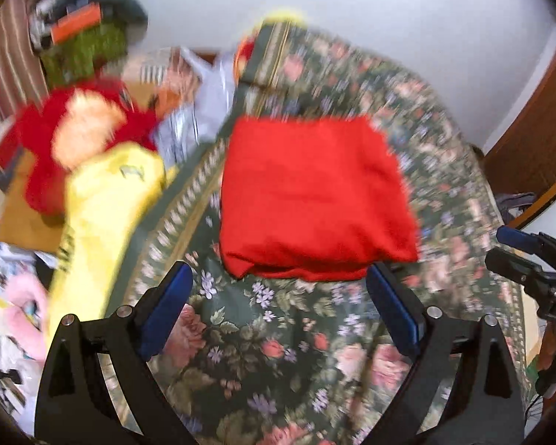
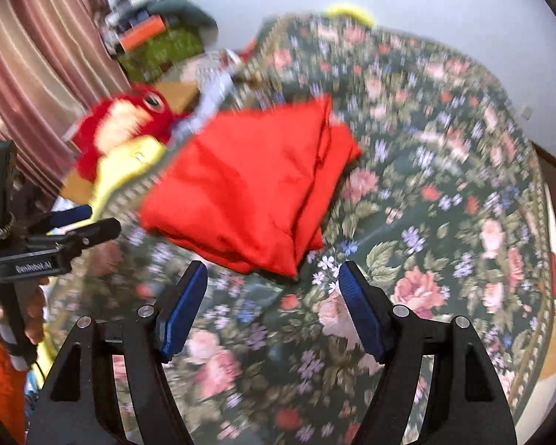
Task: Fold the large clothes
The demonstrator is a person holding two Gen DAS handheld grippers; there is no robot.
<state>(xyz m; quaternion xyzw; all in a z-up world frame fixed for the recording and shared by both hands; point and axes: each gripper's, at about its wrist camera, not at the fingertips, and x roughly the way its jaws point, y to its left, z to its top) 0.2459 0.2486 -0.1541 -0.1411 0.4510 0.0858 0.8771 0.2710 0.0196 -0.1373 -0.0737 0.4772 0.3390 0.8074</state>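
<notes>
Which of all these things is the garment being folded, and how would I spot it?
Look at the big dark green floral bedspread that fills the middle of the room. Lying flat on it, just beyond both open grippers, is a plain bright red cloth folded into a rough square. Unlike the fuzzy red plush bird and the yellow cloth at the bed's left edge, it is smooth, unpatterned and neatly folded.

Home bedroom: floral bedspread point(image 1: 270, 352), striped curtain point(image 2: 37, 74), plush toy point(image 2: 129, 122), cluttered shelf point(image 1: 78, 18) w/ misc. stuff.
</notes>
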